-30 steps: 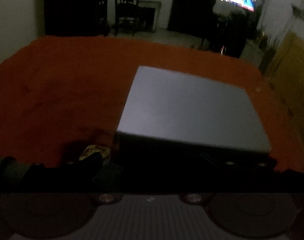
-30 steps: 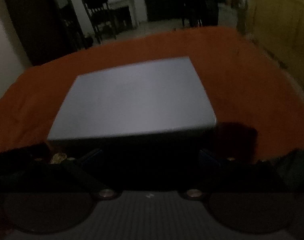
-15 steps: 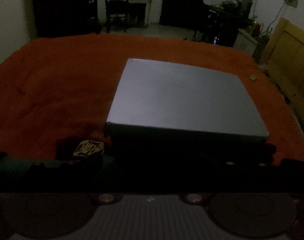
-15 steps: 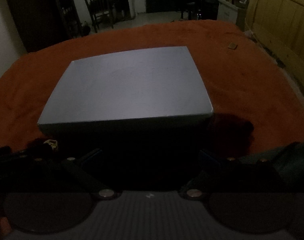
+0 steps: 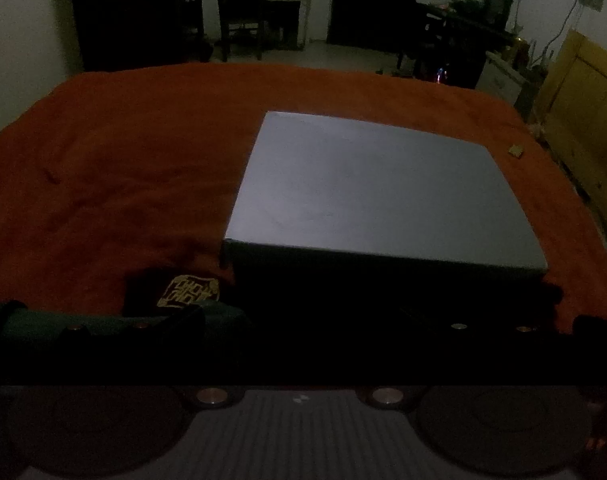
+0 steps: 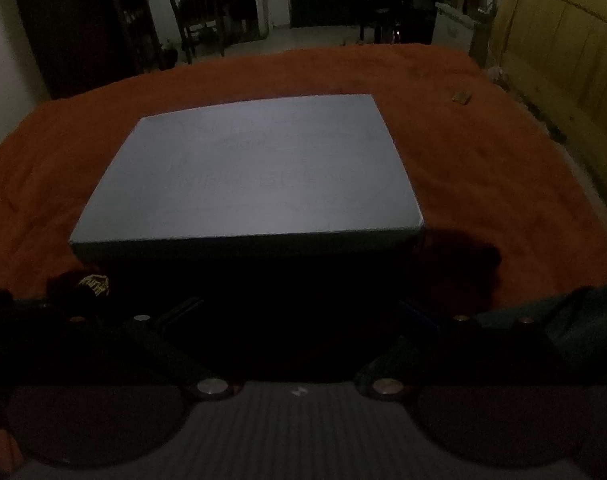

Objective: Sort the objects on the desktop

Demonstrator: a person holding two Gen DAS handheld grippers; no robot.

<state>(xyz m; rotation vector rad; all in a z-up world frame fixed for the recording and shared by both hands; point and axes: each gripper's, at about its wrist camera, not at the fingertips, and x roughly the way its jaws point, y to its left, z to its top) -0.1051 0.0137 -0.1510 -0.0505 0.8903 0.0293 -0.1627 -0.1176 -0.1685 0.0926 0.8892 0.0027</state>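
Dim room, orange cloth (image 5: 115, 184) over the desk, and a grey box (image 6: 255, 172) sits closed mid-cloth. Looks rigid, light card, smooth lid: best taken by its side edges. Dark pouch (image 5: 175, 292) with gold print lies just beside its near corner, likely soft. Both hand-held grippers: fingers lost in shadow, can't tell.
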